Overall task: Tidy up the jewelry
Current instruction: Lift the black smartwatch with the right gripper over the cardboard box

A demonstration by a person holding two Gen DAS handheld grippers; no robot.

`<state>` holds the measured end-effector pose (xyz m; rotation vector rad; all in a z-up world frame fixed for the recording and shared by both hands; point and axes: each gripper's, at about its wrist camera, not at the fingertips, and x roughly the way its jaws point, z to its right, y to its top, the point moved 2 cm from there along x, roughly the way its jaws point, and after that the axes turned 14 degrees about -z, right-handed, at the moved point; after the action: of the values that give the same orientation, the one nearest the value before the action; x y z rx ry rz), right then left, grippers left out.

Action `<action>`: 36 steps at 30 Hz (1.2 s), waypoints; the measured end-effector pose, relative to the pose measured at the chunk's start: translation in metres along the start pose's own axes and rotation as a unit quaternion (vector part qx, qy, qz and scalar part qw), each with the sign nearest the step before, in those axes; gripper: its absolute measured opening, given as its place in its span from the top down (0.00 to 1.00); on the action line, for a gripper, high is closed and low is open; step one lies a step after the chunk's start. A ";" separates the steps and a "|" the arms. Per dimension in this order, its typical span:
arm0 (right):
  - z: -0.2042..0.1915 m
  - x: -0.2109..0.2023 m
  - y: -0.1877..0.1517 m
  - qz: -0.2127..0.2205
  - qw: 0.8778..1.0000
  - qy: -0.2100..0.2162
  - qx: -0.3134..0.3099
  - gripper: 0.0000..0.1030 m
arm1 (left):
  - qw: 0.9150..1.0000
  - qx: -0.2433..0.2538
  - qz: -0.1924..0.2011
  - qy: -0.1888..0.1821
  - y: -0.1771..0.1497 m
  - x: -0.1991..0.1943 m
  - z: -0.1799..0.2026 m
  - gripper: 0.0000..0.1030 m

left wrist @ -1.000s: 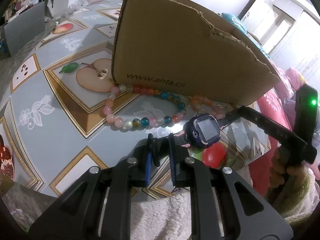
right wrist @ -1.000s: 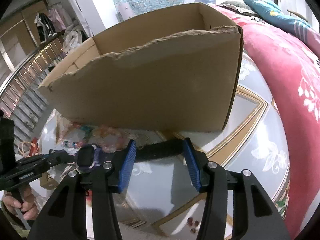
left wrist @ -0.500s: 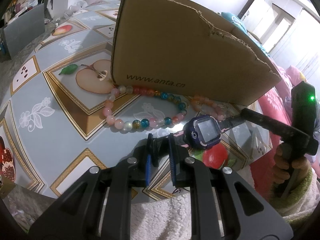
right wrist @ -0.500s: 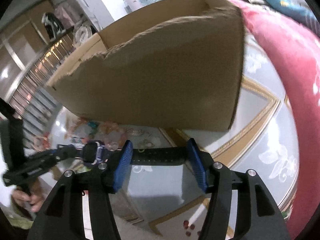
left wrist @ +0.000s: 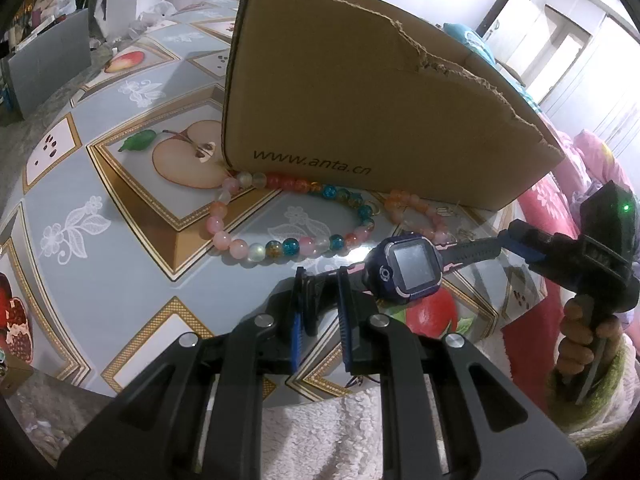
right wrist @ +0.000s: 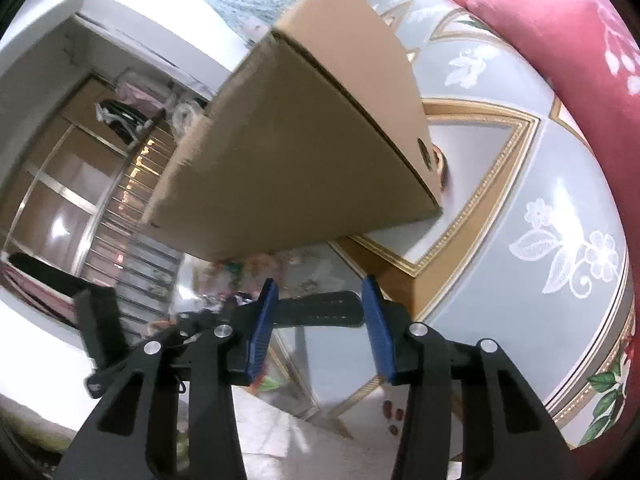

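A dark blue child's watch hangs just above the patterned table. My left gripper is shut on its near strap. The far strap lies lengthwise between the blue pads of my right gripper, whose jaws are closing; the pads are not seen pressing on it. In the left wrist view the right gripper comes in from the right, held by a hand. A multicoloured bead bracelet and an orange one lie before a torn cardboard box.
The cardboard box stands close behind the watch, open at the top with a ragged rim. Pink bedding borders the table on the right. A white fluffy cloth lies at the table's near edge. Small red bits lie near the right gripper.
The right gripper has rolled and shifted, so the box now looks tilted in its view; its jaws widened, then narrowed around the strap. The left gripper and watch stayed put.
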<state>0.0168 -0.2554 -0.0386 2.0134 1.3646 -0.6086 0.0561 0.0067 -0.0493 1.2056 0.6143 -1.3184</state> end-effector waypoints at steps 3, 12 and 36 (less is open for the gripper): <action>-0.001 -0.005 0.001 0.009 0.999 0.035 0.000 0.62 | 1.000 -0.001 0.000 0.001 0.000 0.000 0.000 0.87; 0.005 0.000 -0.001 0.005 0.997 0.073 0.012 0.64 | 1.000 -0.002 0.002 0.003 -0.001 0.000 0.001 0.86; -0.018 0.031 0.000 0.029 0.994 -0.092 -0.044 0.64 | 1.000 -0.001 0.004 0.005 -0.002 -0.001 0.002 0.86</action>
<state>0.0289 -0.2226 -0.0469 1.8712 1.1989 -0.6789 0.0531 0.0055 -0.0486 1.2118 0.6169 -1.3046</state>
